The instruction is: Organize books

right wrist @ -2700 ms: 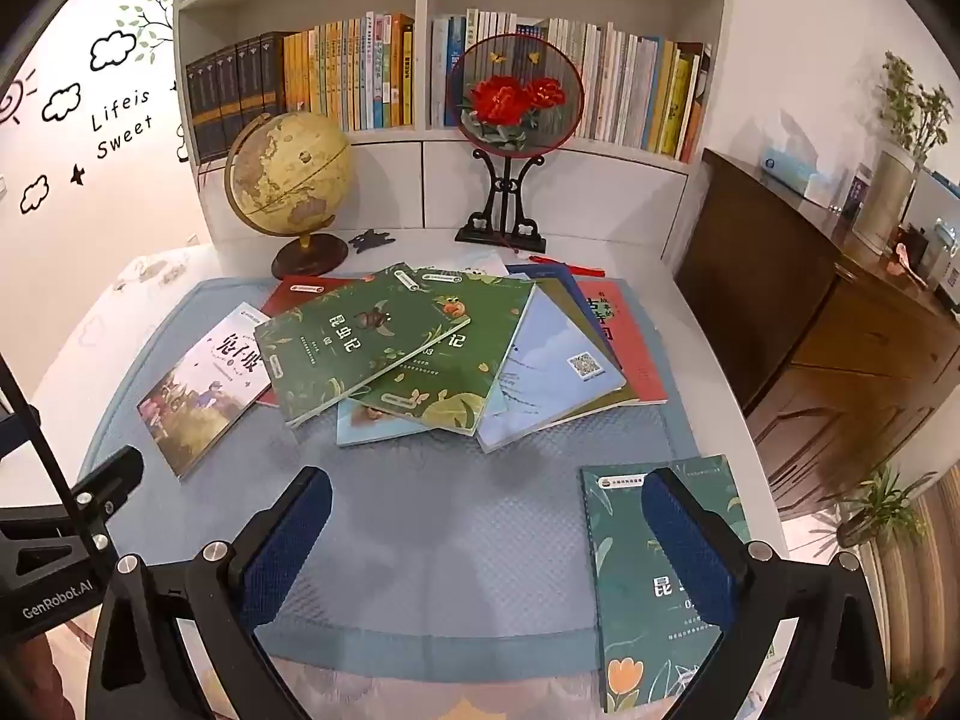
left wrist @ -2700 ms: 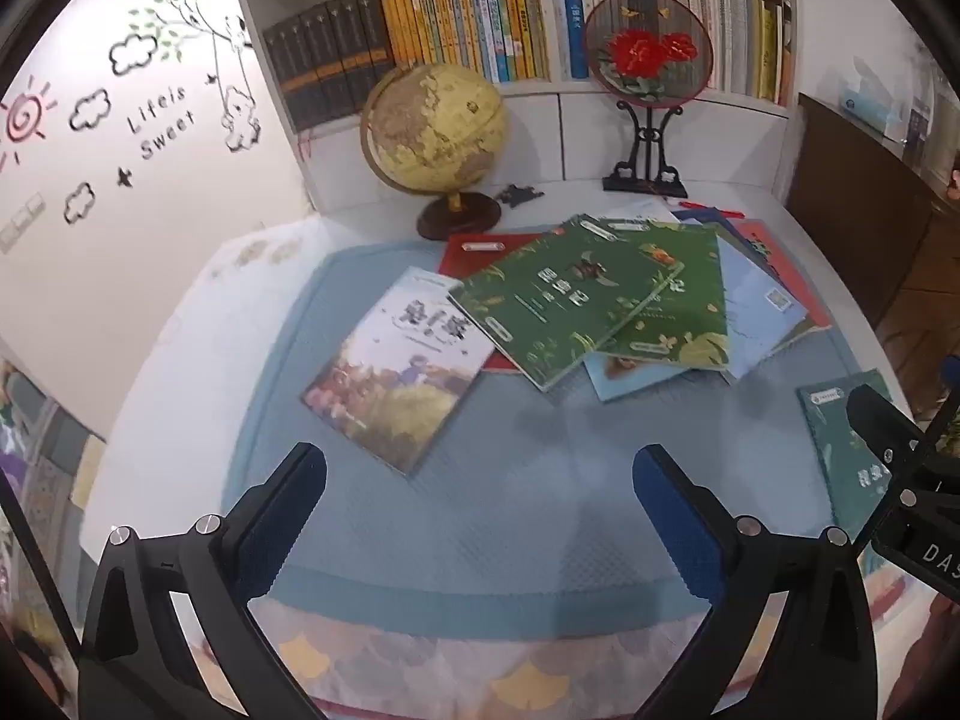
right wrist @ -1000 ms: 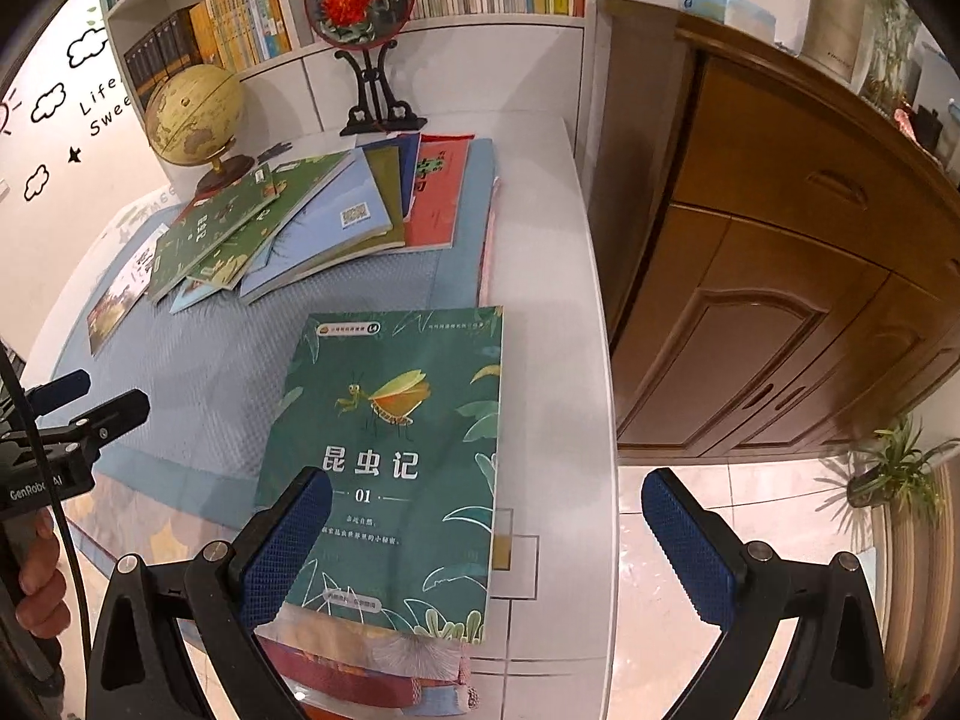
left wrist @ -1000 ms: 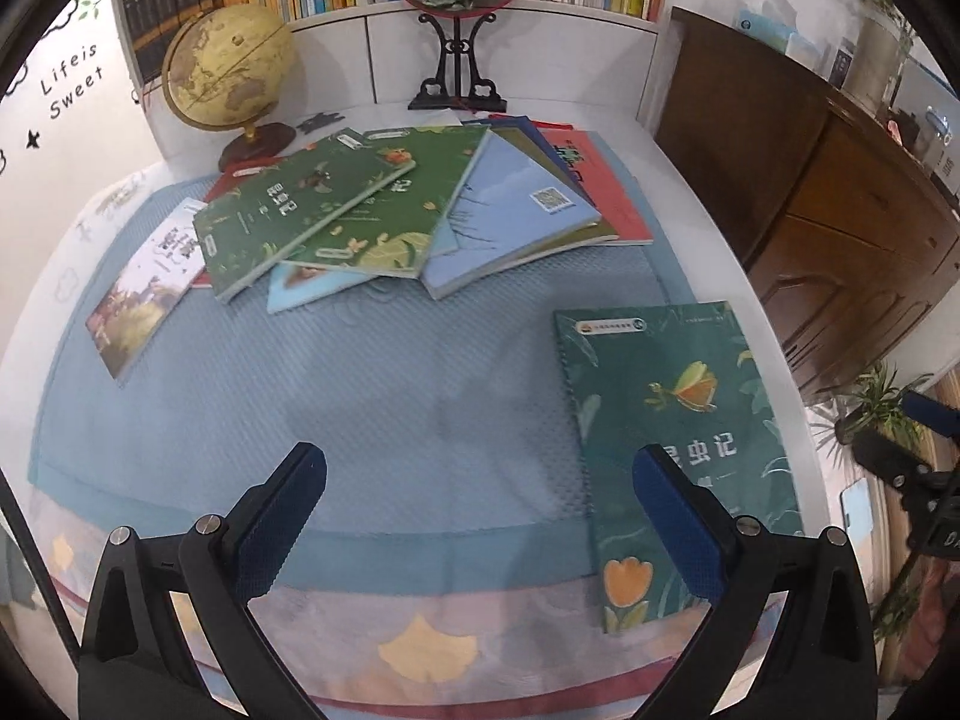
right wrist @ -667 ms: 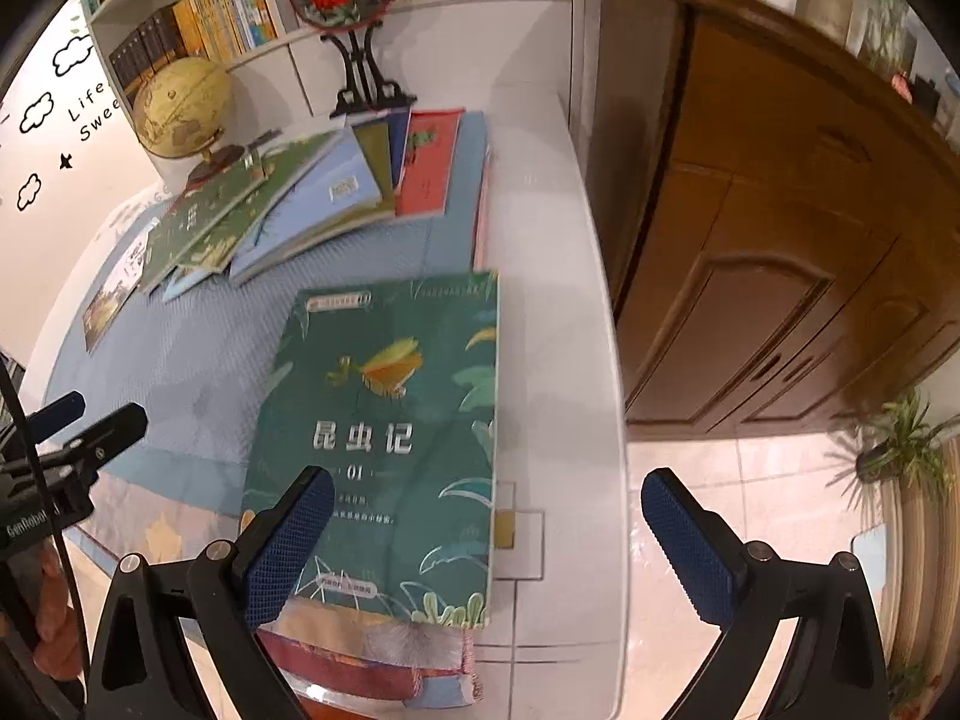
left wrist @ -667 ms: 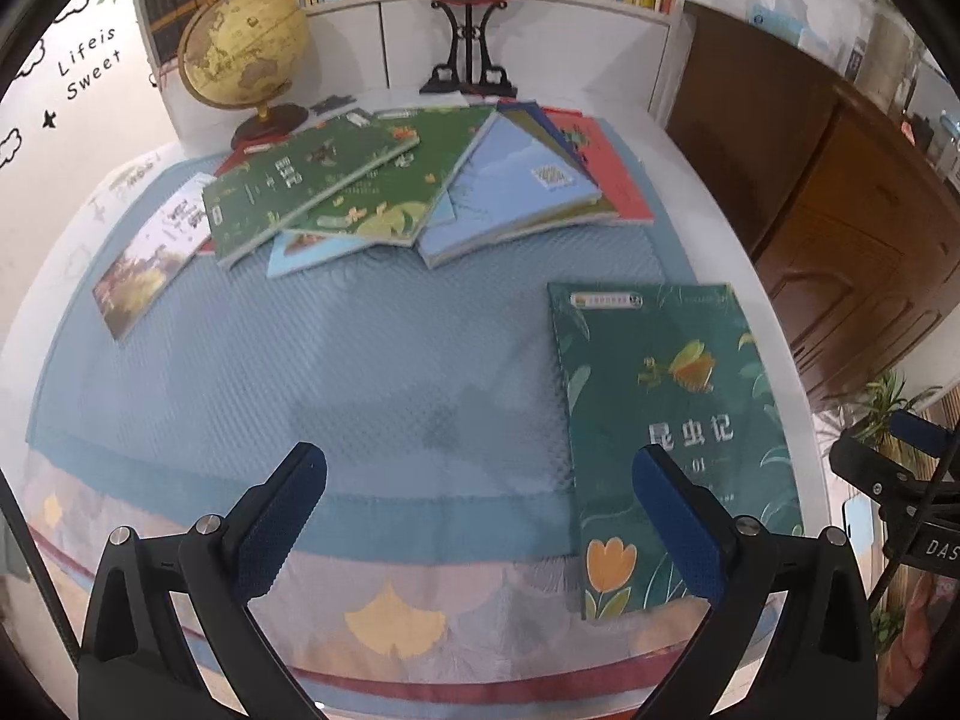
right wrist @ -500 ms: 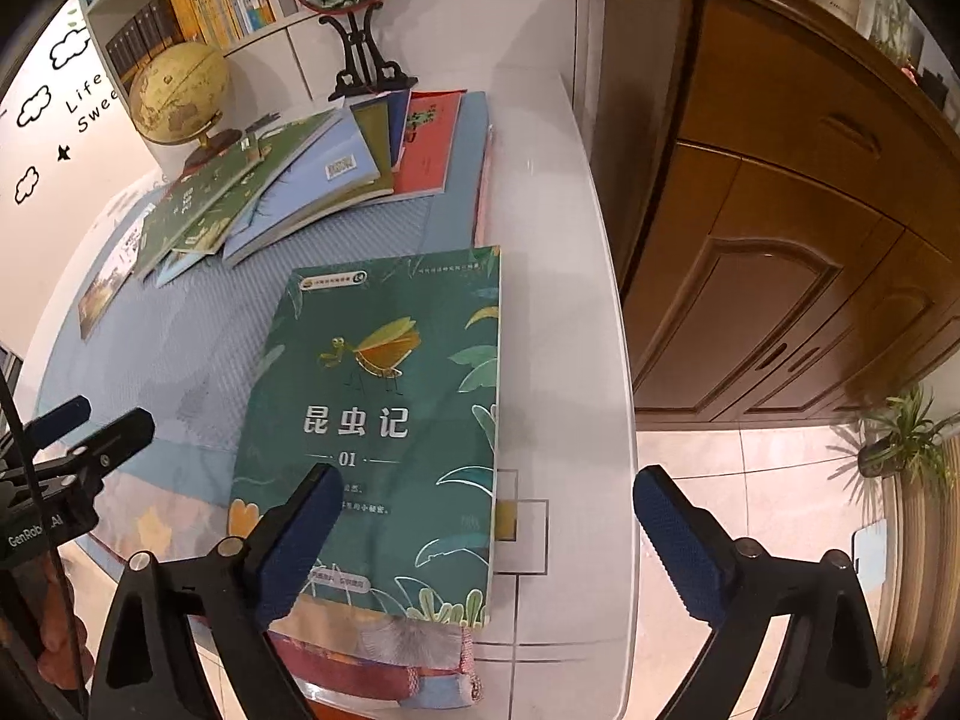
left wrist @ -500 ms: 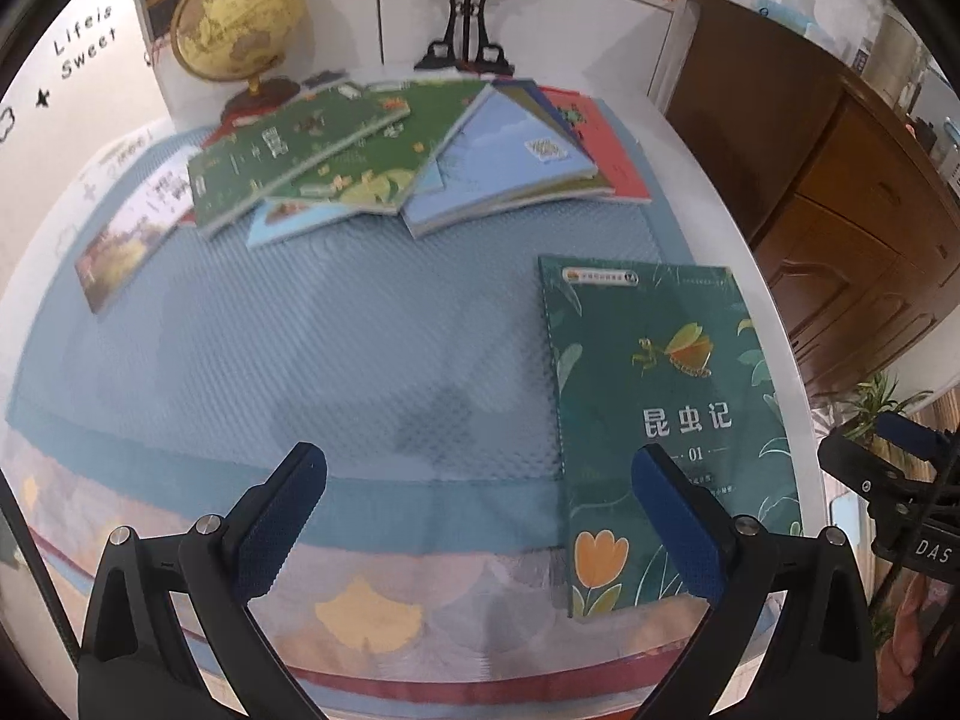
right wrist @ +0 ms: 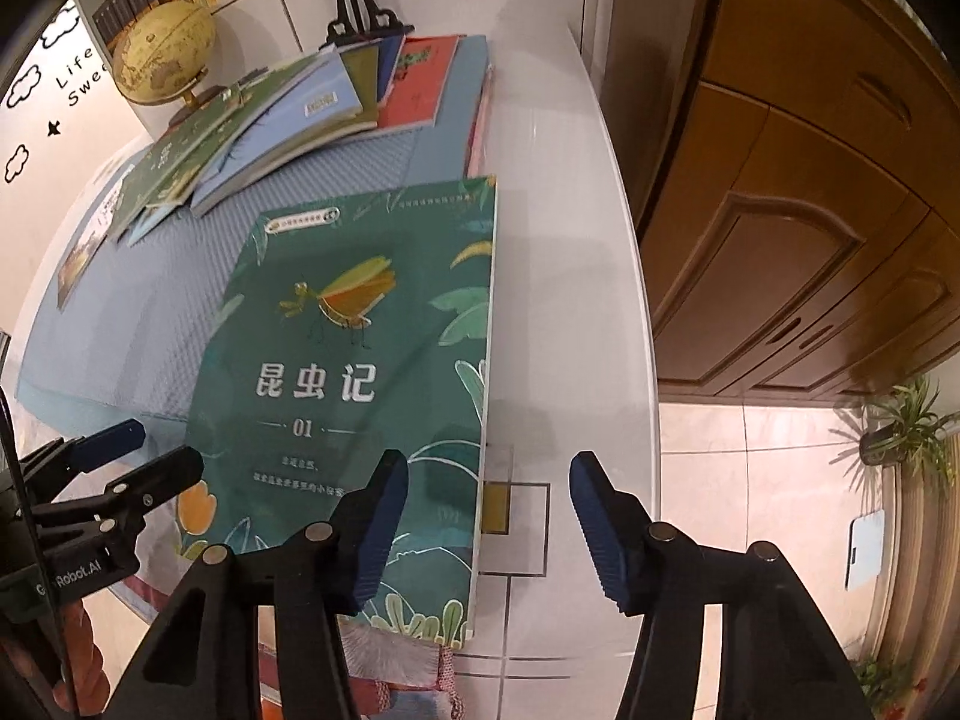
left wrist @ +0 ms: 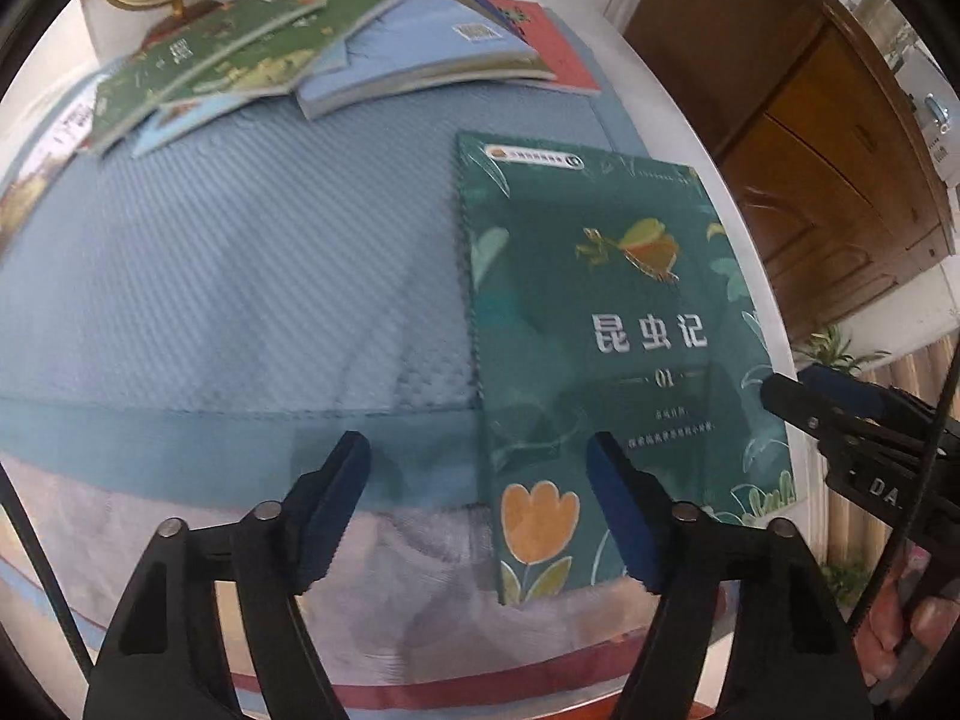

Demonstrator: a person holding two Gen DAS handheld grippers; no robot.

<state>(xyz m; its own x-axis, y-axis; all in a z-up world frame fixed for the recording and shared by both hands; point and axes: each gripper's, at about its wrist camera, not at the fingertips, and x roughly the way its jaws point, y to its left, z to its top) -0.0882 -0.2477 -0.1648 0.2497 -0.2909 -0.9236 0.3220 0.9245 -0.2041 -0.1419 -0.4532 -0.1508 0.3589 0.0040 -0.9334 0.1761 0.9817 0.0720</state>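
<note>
A dark green book point(left wrist: 612, 330) with an insect and white title on its cover lies flat at the near right corner of the table, partly on the blue mat point(left wrist: 240, 270). My left gripper point(left wrist: 477, 480) hovers low over its near left corner. The jaws are closing, the book's left edge lies between them, and the pads are clear of it. In the right wrist view, the same green book point(right wrist: 360, 360) has its right edge between the closing jaws of my right gripper point(right wrist: 487, 492), which also touches nothing.
Several overlapping books point(right wrist: 288, 114) are fanned out at the back of the mat beside a globe point(right wrist: 162, 54). The white table point(right wrist: 570, 300) ends just right of the green book. Beyond it stands a brown wooden cabinet point(right wrist: 810, 210).
Both grippers have come down close over the green book's near end, one at each side edge. Both pairs of jaws have narrowed from wide open. The book has not moved.
</note>
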